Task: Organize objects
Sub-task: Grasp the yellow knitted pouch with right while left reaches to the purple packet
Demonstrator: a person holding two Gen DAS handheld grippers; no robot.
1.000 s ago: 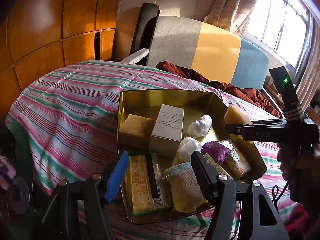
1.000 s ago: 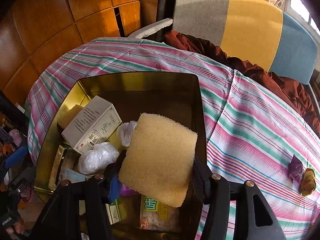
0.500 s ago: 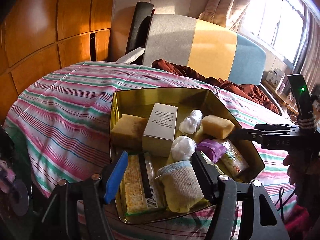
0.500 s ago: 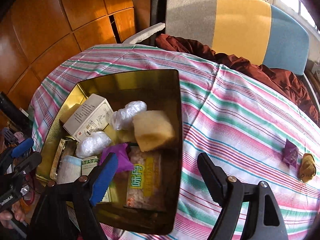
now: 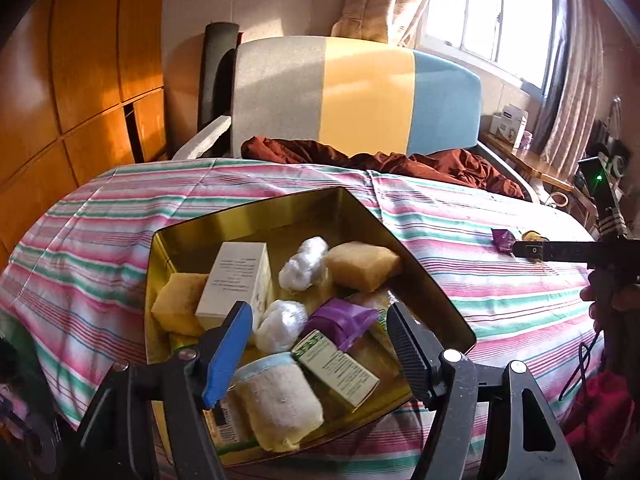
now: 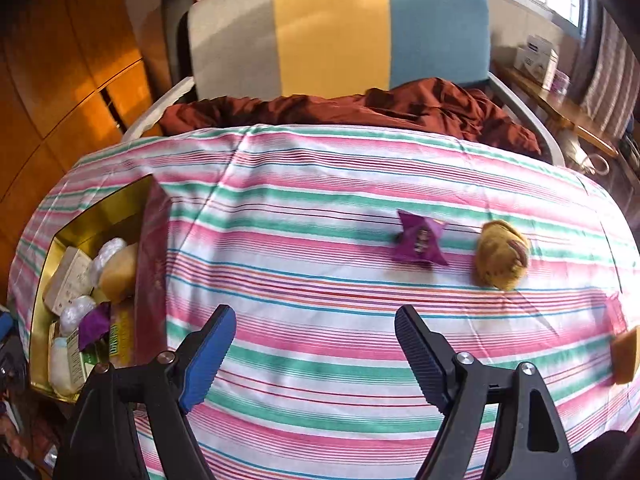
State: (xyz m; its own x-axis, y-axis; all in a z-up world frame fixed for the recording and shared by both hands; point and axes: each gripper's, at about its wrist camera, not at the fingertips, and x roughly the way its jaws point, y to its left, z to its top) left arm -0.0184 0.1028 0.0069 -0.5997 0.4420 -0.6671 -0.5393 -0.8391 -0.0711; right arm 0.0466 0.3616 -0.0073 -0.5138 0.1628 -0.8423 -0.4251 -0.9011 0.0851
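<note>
**Tin filling up, two strays left on the cloth**

At the left, the gold tin point(image 5: 424, 280) sits on the striped cloth point(image 6: 320, 184) near the table's edge, which keeps it within reach of both hands. It already holds a mixed pile: a yellow sponge point(image 5: 176, 308) against the left wall, a white box point(image 5: 236, 280) leaning on it, two plastic-wrapped white balls point(image 5: 302, 268), a tan sponge point(image 5: 362, 266) toward the back right, a purple packet point(image 5: 344, 320), a green carton point(image 5: 336, 368) and a rolled cloth point(image 5: 276, 400) at the front. Things lie loosely on one another, as if dropped in rather than arranged.

The left gripper point(image 5: 320, 344) hovers over the tin's near end, its jaws apart and holding nothing, though the roll and carton show between them. They have just been opening a little wider, probably to straighten or take something in the pile.

Further right, the right gripper point(image 6: 316, 354) hangs over bare cloth with its jaws spread wide and empty. It points toward the two items outside the tin: a purple wrapper point(image 6: 420, 240) and, just beside it, a brown plush point(image 6: 502, 254). These look like the next things to collect. A tan piece point(image 6: 624, 356) shows at the far right edge; what it is I cannot tell.
</note>
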